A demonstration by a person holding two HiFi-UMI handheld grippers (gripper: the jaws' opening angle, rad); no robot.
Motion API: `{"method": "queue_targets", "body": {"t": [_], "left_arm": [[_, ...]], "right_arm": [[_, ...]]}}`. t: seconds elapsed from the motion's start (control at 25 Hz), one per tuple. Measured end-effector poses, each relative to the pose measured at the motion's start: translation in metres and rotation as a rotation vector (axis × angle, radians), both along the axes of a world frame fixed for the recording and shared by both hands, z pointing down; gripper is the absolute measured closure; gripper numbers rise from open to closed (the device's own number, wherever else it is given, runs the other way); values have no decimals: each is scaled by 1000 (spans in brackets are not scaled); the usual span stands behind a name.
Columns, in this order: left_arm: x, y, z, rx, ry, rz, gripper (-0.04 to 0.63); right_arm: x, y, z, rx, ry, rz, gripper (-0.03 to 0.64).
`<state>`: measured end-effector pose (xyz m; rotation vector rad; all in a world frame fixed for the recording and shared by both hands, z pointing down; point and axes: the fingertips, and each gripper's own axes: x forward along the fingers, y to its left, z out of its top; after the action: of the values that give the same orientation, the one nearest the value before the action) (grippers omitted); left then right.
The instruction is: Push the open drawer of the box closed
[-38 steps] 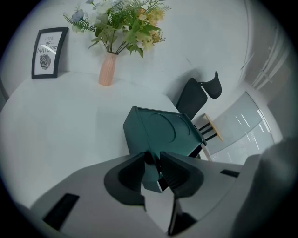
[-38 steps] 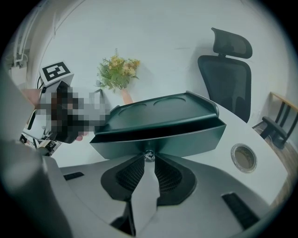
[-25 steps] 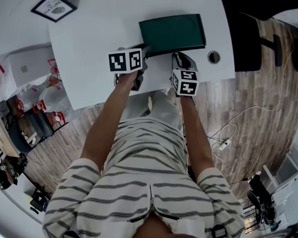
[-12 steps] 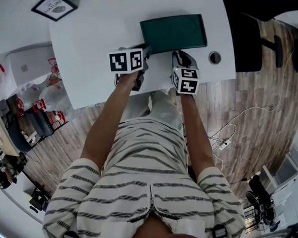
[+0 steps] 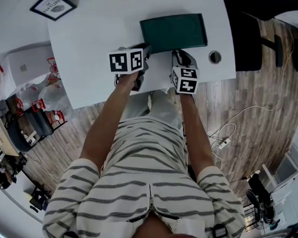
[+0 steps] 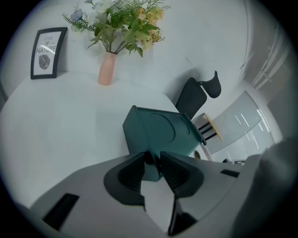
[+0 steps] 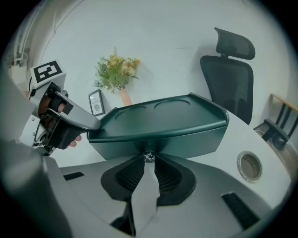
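A dark green box [image 5: 173, 32] stands on the white table [image 5: 95, 44] in the head view. My left gripper [image 5: 144, 50] is at its near left corner. In the left gripper view the box [image 6: 160, 132] fills the middle, and the left gripper [image 6: 152, 158] is shut on the box's corner edge. My right gripper [image 5: 180, 53] is at the box's front. In the right gripper view its jaws [image 7: 149, 158] pinch the small metal knob [image 7: 149, 155] on the drawer front of the box [image 7: 158, 125]. The drawer front looks flush with the box.
A framed print [image 6: 48, 52] and a pink vase of flowers [image 6: 107, 69] stand at the table's far side. A round cable hole [image 5: 214, 57] lies right of the box. A black office chair [image 7: 228, 79] stands behind the table.
The right gripper has crept slightly forward against the box front, and the box has shifted a touch to the right. The left gripper has stayed at its corner.
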<state>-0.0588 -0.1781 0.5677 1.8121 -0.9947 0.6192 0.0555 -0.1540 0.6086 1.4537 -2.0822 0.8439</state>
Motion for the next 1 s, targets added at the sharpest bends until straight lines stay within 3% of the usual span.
{"method": "queue_targets", "body": {"t": [0.6,1.0], "left_arm": [[0,0,1,3,7,-5,486],[-3,1,0,-22,25,-28,492]], "right_arm": [[0,-3,2,-7,-11,19,535],[0,3,-7,-22,-51,8,495]]}}
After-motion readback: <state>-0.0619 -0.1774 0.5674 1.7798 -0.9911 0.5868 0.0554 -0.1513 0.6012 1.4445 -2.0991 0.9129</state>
